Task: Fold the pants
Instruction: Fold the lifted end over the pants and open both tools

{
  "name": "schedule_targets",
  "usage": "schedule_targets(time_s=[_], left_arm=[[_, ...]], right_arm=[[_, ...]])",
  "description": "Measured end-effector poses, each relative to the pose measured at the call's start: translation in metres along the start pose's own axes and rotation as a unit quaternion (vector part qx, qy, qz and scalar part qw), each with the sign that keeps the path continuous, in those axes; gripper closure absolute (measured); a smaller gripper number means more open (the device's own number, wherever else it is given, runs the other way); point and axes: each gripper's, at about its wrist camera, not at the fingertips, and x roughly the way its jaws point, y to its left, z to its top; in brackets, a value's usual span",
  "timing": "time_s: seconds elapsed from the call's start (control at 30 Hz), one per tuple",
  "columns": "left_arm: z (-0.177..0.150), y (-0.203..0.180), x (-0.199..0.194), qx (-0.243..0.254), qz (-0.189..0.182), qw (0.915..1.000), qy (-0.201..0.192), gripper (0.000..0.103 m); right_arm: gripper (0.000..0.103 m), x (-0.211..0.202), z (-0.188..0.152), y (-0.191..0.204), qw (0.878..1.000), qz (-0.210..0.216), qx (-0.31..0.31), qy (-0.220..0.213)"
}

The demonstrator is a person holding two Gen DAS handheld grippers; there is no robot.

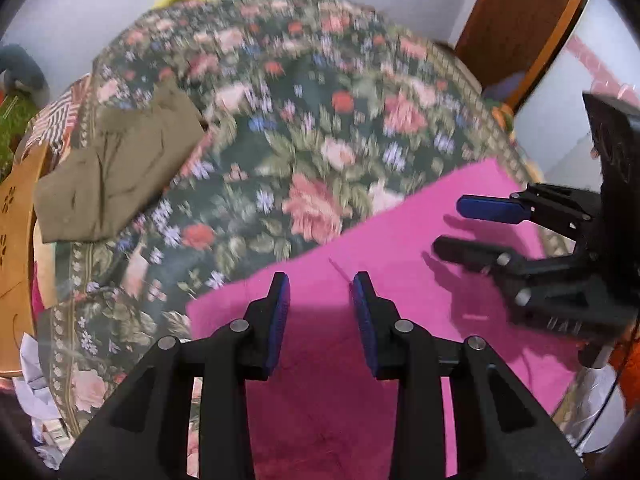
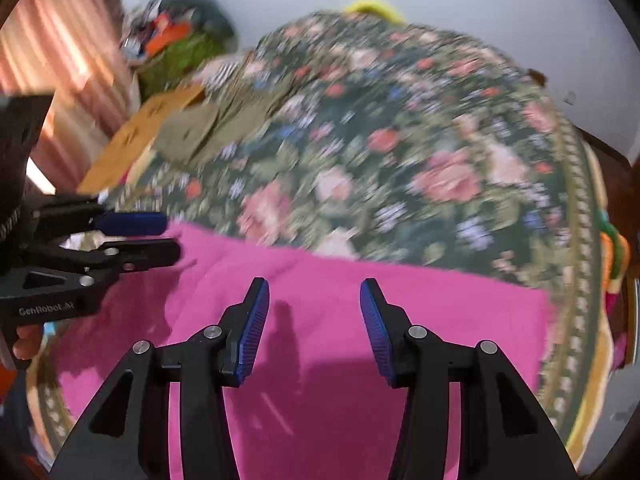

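- The left gripper has its fingers spread apart with nothing between them; they hang over the pink pants, and whether they touch the cloth cannot be told.
- The right gripper also has its fingers wide apart and empty, hanging above the same pink pants.
- In the left wrist view the right gripper comes in from the right edge, its blue-padded finger above the black one with a gap between them, over the far part of the pink cloth.
- In the right wrist view the left gripper comes in from the left edge, its fingers likewise apart, near the far left corner of the pants.
- The pants lie flat as a broad pink sheet on the near part of the bed, with a straight far edge and shadows of the grippers across them.
- The bed is covered by a dark floral spread with pink and red roses; both views are blurred here.
- An olive-green garment lies crumpled on the far left of the bed, well apart from the pants; it is seen too in the right wrist view.
- A brown cardboard piece sits beside the olive garment at the bed's left edge.
- A wooden door stands beyond the bed at the upper right.
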Motion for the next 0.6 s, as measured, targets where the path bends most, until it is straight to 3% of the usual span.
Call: schedule_targets(time_s=[0.13, 0.37, 0.4, 0.5, 0.6], left_arm=[[-0.012, -0.004, 0.01, 0.02, 0.013, 0.9997, -0.002, 0.068], [-0.028, -0.012, -0.003, 0.047, 0.033, 0.9981, -0.021, 0.066], [-0.031, -0.013, -0.006, 0.051, 0.042, 0.9975, -0.026, 0.062], [-0.042, -0.011, -0.012, 0.037, 0.052, 0.9975, -0.029, 0.035], [-0.058, -0.003, -0.016, 0.011, 0.04, 0.9985, -0.036, 0.033]], right_arm=[[0.06, 0.029, -0.013, 0.006, 0.999, -0.006, -0.011, 0.048], [0.058, 0.012, -0.036, -0.004, 0.999, 0.009, 0.007, 0.044], [0.058, 0.008, -0.039, -0.003, 0.999, 0.004, 0.001, 0.043], [0.057, -0.003, -0.052, 0.004, 0.999, -0.017, -0.013, 0.045], [0.054, -0.014, -0.067, 0.01, 0.998, -0.026, -0.019, 0.05]])
